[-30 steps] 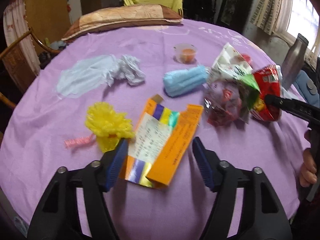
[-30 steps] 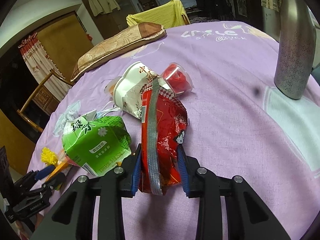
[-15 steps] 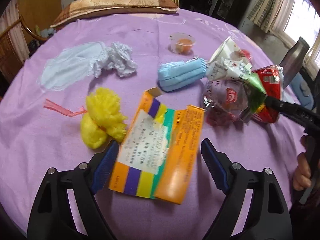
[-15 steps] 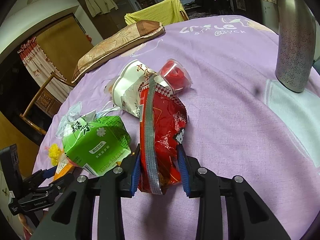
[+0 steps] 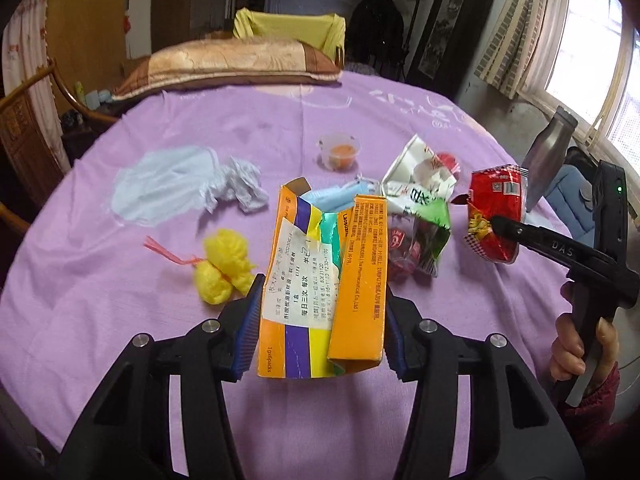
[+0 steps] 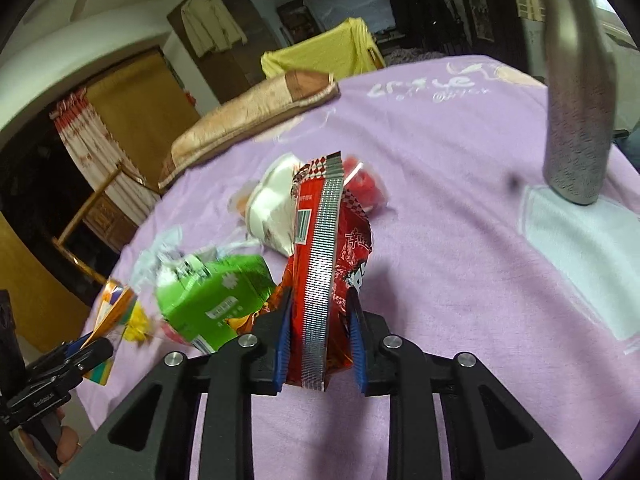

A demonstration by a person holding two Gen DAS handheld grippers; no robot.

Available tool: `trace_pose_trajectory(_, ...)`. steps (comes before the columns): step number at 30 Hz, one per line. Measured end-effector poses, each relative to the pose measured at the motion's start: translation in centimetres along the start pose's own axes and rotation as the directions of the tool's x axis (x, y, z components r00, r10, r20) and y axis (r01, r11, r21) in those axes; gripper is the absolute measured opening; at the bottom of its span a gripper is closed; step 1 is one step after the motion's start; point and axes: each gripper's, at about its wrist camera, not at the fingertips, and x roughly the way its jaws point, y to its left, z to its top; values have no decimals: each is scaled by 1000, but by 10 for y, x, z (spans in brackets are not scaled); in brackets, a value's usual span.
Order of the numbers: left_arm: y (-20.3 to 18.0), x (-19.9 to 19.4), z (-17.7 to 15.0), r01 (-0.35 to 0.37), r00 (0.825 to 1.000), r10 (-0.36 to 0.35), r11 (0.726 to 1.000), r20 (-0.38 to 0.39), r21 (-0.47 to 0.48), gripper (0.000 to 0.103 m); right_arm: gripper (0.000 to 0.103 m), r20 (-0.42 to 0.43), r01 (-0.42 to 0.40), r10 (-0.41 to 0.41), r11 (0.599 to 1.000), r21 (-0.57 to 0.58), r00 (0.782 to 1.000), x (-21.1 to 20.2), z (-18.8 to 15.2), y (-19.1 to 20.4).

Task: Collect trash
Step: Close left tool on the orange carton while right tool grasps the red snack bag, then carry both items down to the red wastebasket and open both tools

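Orange carton point(image 5: 320, 280), flattened and torn, sits clamped between the two blue pads of the left gripper point(image 5: 322, 312) and appears raised off the purple cloth point(image 5: 100, 300), tilted up toward the camera. The right gripper point(image 6: 320, 344) is closed on a red wrapper point(image 6: 328, 280), holding it upright by its crimped silver seam; the left view shows that wrapper point(image 5: 494, 212) hanging clear of the table. So two pieces seem to be in hand, and no bin or bag shows in either view, so I cannot tell where they are meant to go. Much is left on the cloth: a yellow puff point(image 5: 224, 264) with a pink ribbon just left of the carton, crumpled paper point(image 5: 240, 184) touching a pale mask point(image 5: 160, 188), a blue roll point(image 5: 352, 192) behind the carton, a green pack point(image 5: 420, 216) against a white wrapper point(image 5: 416, 164), and a small cup point(image 5: 340, 152) farther back. By this count the job looks early, with most litter uncollected. A steel bottle point(image 6: 576, 92) stands at the right edge, probably not trash.
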Motion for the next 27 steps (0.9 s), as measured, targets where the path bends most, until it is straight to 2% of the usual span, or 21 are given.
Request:
trace_pose_trajectory(8,13,-46,-9,-58,996,60,998,71,-27,52,26,90,-50,55,998,-48,994,-53,-2,22)
trace_pose_trajectory(15,27,-92,-34,-90,987,96,995,132,-53,52,26,116,-104,117,988,-115,986,-83,-16,58)
trace_pose_trajectory(22,62,-140,-73,-165,969,179,982,168,-97,52,27,81,-186,207,960,-210,975,-96,-36,112)
trace_pose_trajectory(27,103,-163,-109,-254,954,271,957,126,-137,52,27,3,-251,262,929,-274,965,-87,-51,159)
